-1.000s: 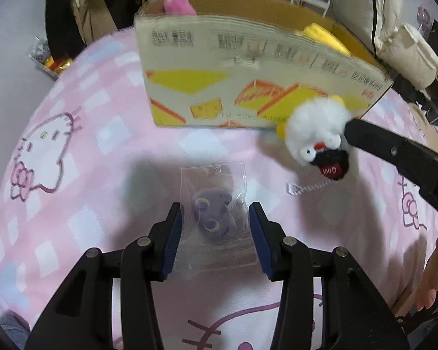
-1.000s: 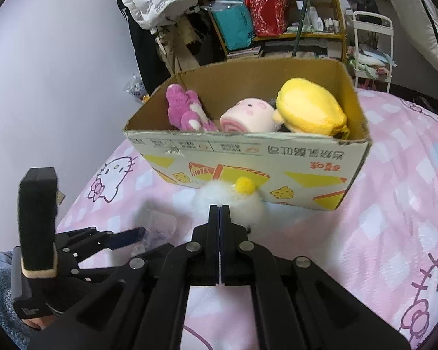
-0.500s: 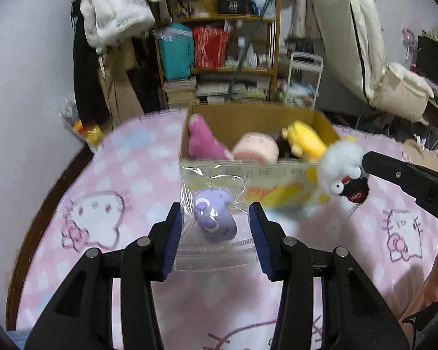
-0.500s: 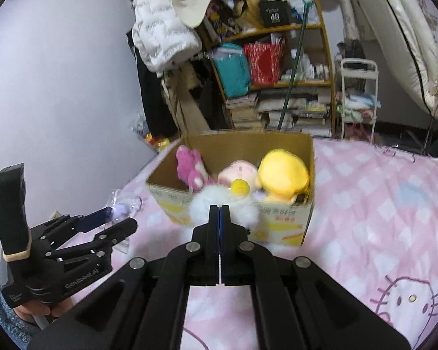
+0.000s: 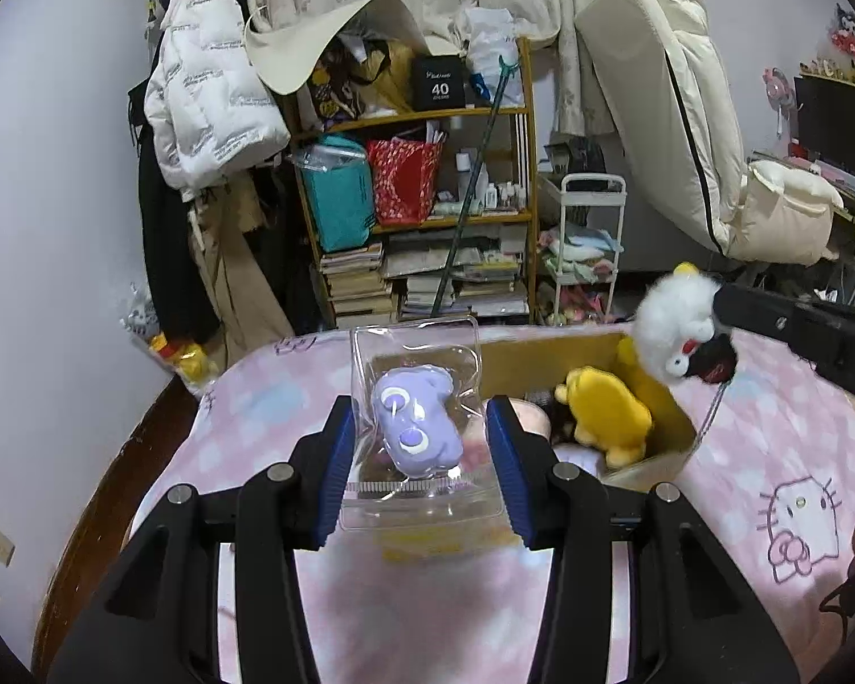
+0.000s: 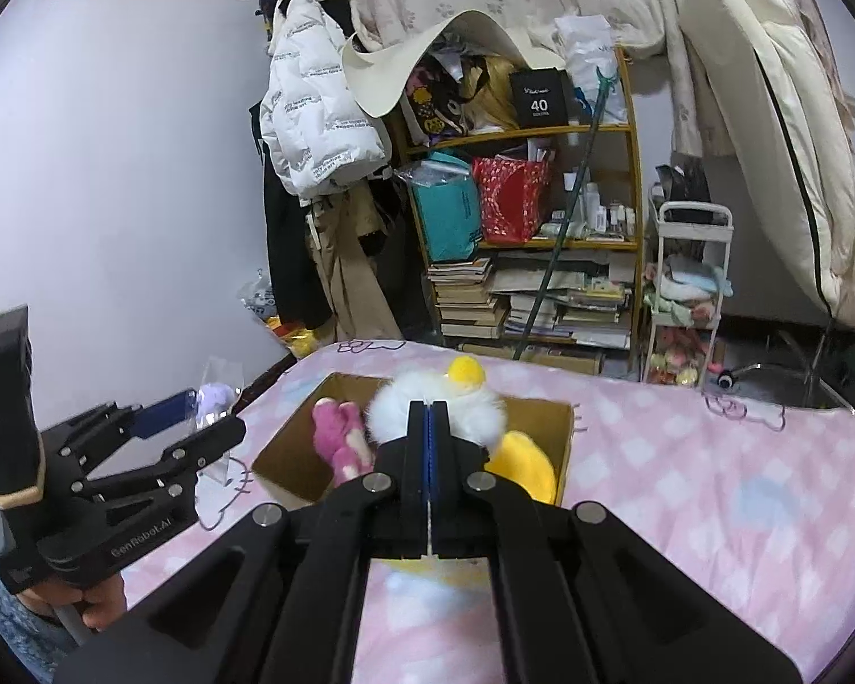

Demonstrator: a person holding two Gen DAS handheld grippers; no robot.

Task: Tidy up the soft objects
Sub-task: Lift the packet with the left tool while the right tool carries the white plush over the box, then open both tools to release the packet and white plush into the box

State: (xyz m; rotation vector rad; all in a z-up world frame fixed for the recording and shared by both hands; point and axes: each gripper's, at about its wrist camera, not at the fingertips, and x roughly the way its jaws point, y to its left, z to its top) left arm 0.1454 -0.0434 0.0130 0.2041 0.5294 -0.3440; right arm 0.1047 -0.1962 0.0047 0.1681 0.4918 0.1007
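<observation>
My left gripper (image 5: 419, 450) is shut on a clear plastic bag (image 5: 416, 490) holding a purple plush (image 5: 416, 422), lifted above the bed in front of the cardboard box (image 5: 547, 347). My right gripper (image 6: 428, 427) is shut on a white fluffy plush (image 6: 433, 404) with a yellow tuft, held over the open box (image 6: 290, 450). That plush also shows in the left wrist view (image 5: 675, 325), with a chain hanging below it. In the box lie a pink plush (image 6: 339, 436) and a yellow plush (image 6: 521, 464). The left gripper (image 6: 188, 416) shows at the left of the right wrist view.
The box sits on a pink Hello Kitty bedspread (image 6: 712, 484). Behind the bed stand a cluttered wooden shelf (image 5: 416, 216), a white cart (image 5: 584, 245), hanging coats (image 5: 211, 114) and a leaning mattress (image 5: 672, 102). The wall (image 5: 45, 228) is on the left.
Both grippers have risen with their loads from bed level up to above the box. The white plush now hangs over the box opening instead of in front of its side.
</observation>
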